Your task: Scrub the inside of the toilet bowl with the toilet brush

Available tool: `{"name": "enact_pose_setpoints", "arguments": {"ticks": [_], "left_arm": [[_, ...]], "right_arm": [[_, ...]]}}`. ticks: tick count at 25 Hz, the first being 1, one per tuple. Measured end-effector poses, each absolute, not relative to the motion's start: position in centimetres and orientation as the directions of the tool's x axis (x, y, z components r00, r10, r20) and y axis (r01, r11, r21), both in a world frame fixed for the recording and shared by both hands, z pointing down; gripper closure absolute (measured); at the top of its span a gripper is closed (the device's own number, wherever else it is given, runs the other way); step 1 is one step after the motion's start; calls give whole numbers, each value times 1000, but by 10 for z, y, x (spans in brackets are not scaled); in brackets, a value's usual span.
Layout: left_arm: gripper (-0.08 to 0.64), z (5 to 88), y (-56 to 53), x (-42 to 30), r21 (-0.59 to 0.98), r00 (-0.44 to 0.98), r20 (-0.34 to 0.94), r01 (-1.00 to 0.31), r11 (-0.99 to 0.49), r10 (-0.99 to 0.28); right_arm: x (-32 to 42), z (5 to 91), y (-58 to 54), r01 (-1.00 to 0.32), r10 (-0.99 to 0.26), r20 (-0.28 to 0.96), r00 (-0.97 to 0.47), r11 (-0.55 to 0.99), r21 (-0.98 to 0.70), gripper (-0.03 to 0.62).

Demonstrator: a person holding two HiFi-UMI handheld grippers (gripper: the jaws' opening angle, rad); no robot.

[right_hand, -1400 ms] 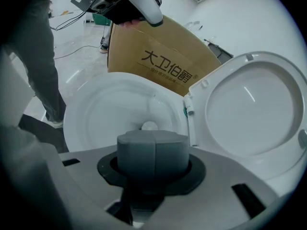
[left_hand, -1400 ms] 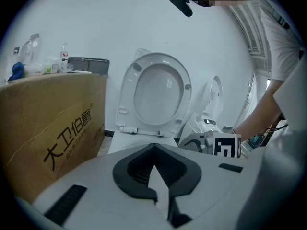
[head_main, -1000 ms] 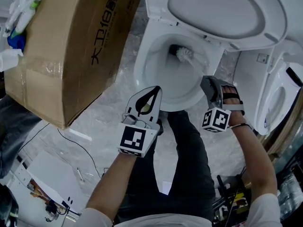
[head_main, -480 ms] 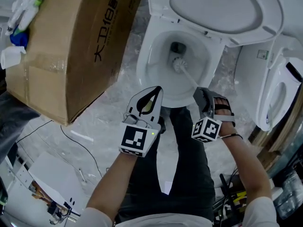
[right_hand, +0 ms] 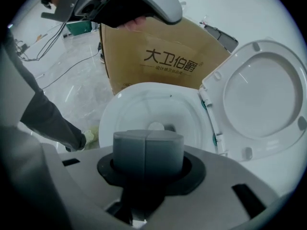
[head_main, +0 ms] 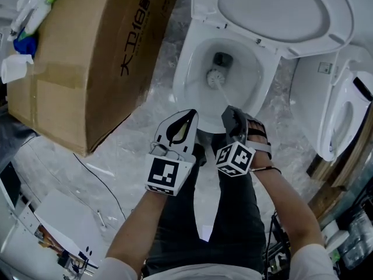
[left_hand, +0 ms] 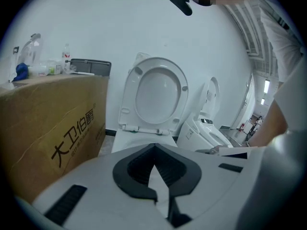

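White bristle head of the toilet brush (head_main: 214, 76) sits low in the toilet bowl (head_main: 183, 77) by the drain, handle pinched in my right gripper (head_main: 229, 114); recommend firm sweeps up the walls, with my left gripper (head_main: 191, 114), pressed together and empty, held clear.

Right tongs (head_main: 229, 114) closed (left tongs (head_main: 190, 115) too).

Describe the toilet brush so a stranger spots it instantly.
Find the open toilet beside the cardboard box. Inside its bowl sits the toilet brush, its thin handle leading to the right tongs. It is the only bristly round head against smooth white porcelain.
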State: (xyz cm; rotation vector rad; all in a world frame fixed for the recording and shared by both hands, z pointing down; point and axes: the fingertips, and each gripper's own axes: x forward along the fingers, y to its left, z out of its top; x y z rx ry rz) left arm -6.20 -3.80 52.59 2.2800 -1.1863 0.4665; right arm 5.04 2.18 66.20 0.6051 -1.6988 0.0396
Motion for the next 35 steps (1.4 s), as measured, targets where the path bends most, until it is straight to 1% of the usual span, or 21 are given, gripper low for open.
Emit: {"name": "enact_pose_setpoints", "arguments": {"ticks": [3, 10, 21, 28, 32, 35], "left_arm": [[554, 530, -40, -65, 289, 557, 518, -828, -480, -649], [554, 548, -49, -68, 286, 556, 517, -829, -481, -651], [554, 564, -69, -61, 278, 562, 512, -824, -493, -650], [554, 544, -68, -47, 295, 580, 511, -812, -504, -635], [554, 520, -61, -38, 314, 593, 508, -803, -506, -625], [554, 492, -51, -28, 326, 612, 503, -788, -522, -611]], "right_arm": [[51, 673, 11, -434, -371, 926, -69, 847, 307, 436], [57, 702, -24, -439, -397, 918, -30, 830, 344, 436], [70, 733, -56, -455, -400, 917, -4, 817, 354, 436], [80, 701, -53, -504, -393, 919, -30, 800, 326, 436], [89, 662, -41, -555, -382, 922, -63, 781, 286, 436], [97, 621, -29, -621, -376, 921, -101, 747, 236, 436]]}}
